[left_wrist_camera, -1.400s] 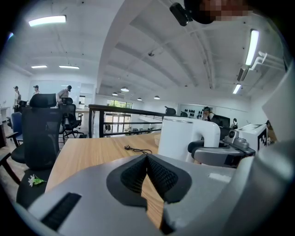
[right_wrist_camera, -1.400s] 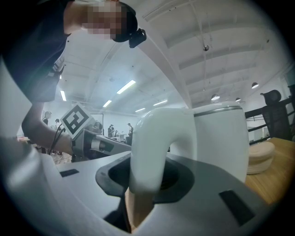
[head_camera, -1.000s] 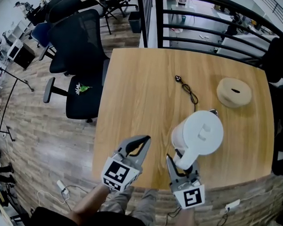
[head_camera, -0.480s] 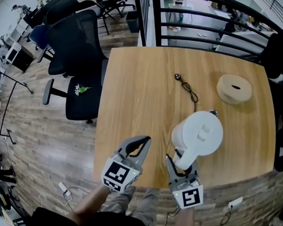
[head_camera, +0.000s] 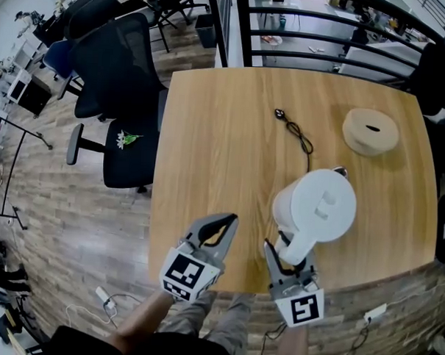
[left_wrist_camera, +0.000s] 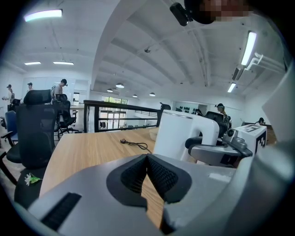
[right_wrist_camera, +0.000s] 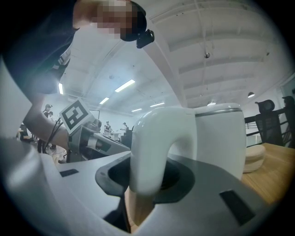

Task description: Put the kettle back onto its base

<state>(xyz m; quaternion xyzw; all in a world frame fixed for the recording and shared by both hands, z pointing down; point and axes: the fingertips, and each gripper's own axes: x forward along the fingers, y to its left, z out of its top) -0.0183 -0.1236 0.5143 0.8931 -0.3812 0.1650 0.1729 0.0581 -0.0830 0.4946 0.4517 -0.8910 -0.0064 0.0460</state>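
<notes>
— So, what fills the frame from overhead?
— A wooden table, with a black office chair drawn up at its left edge.
— And the kettle?
— A white kettle sits at the table's near right, its handle turned toward the person. No view shows whether it stands on the wood or hangs just above it.
— Where is its base?
— The round, pale base lies toward the far right corner, well apart from the kettle.
— Who has hold of what?
— The right gripper is clamped on the handle. Its own view shows the white loop pinched between the dark pads, with the jaws pointing level. The left gripper hovers over the near edge, just left of the kettle and clear of it. Its jaws are pressed together and empty.
— Anything smaller?
— A thin black cord snakes across the wood between the kettle and the far edge, and its plug lies loose at the far end. A small white flower rests on the chair's seat.
</notes>
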